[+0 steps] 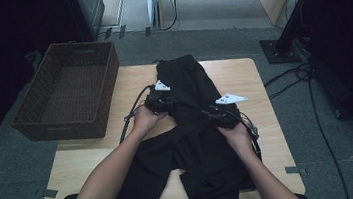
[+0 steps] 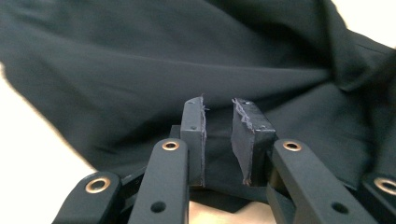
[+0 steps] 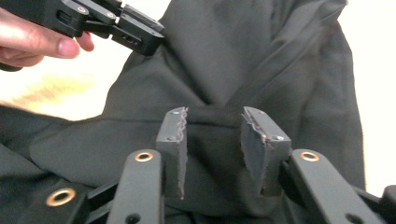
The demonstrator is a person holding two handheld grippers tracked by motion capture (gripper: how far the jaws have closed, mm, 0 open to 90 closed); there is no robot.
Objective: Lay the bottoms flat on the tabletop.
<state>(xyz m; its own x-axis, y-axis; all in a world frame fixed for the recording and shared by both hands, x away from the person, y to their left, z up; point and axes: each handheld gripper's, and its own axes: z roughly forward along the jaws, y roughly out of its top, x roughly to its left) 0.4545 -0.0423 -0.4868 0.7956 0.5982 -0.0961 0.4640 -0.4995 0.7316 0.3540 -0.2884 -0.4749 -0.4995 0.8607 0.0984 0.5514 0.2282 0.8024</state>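
Black trousers (image 1: 195,127) on table (image 1: 242,79); both hand-held grippers apart, gripping nothing.

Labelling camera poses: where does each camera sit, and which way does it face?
High view: above the person's side, facing forward and down on the table; forearms, both hands.
Left gripper view: on the left gripper, along its parted jaws at the black garment.
Right gripper view: on the right gripper, jaws parted.
Shared: the garment; the right gripper view also catches the left gripper.

No text, label, brand, number or sign can be read anywhere, neither on the black garment (image 1: 197,142) nor on the basket (image 1: 65,89) beside it.
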